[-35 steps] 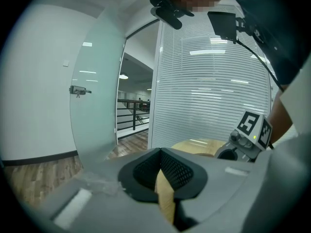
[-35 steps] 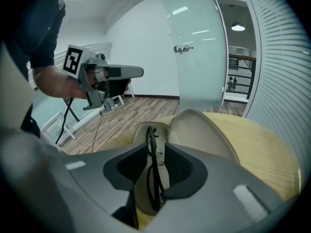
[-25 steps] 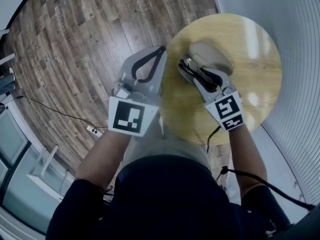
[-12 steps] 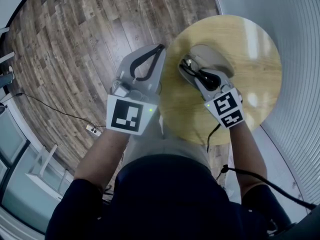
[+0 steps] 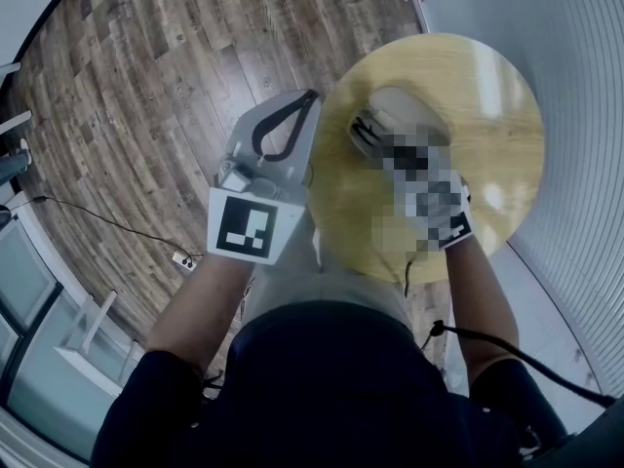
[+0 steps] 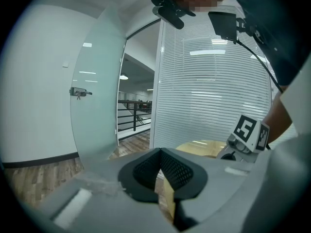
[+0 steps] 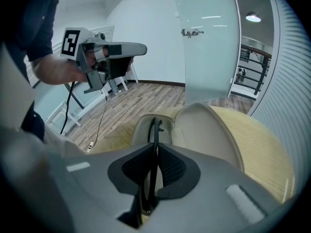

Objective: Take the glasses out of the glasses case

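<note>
An open beige glasses case lies on the round wooden table (image 5: 487, 96), its lid (image 7: 209, 130) tipped back to the right of its tray (image 7: 138, 130). Black glasses (image 7: 154, 127) stand on edge in the tray. My right gripper (image 7: 154, 148) reaches down into the case; its jaws are closing and the pads press the thin black frame from both sides. In the head view a mosaic patch covers most of this gripper, and only the case lid (image 5: 405, 105) shows clearly. My left gripper (image 5: 314, 97) hangs shut and empty beside the table's left edge, its tips (image 6: 158, 152) meeting.
Wood-plank floor (image 5: 146, 86) lies left of the table, with a cable and a power strip (image 5: 182, 258) on it. A ribbed white wall (image 5: 585, 164) runs close behind the table on the right. A glass door (image 7: 209, 42) stands beyond the table.
The right gripper's jaws have narrowed from wide open around the glasses to closed on the frame. The left gripper has stayed where it was.
</note>
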Tool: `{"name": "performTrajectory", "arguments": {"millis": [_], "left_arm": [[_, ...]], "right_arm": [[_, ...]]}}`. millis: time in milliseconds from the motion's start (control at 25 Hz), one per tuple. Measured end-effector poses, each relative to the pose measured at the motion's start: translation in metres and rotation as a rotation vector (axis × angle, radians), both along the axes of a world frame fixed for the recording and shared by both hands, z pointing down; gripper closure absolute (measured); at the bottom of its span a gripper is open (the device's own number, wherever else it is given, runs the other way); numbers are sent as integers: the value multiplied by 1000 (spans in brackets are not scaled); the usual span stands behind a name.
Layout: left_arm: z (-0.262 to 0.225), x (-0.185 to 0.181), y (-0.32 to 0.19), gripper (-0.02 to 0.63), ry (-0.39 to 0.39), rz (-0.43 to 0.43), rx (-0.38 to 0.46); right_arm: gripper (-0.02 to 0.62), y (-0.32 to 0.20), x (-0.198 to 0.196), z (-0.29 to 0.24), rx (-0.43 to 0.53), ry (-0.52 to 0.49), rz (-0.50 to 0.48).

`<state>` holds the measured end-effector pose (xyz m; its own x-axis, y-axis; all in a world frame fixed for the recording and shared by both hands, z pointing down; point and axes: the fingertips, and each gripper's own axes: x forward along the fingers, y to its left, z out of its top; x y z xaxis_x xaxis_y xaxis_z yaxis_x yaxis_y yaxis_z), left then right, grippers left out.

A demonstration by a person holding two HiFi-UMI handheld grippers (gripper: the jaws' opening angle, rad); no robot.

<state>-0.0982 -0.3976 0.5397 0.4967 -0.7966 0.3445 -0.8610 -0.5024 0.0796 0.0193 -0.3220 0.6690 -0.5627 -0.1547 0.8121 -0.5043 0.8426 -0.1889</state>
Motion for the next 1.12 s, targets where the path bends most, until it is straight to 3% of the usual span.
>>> {"name": "performTrajectory", "arguments": {"millis": [1120], "left_arm": [[-74,8,11,600,-9,37,117]], "right_arm": [[561,5,12,-74,134,-14,57]]}}
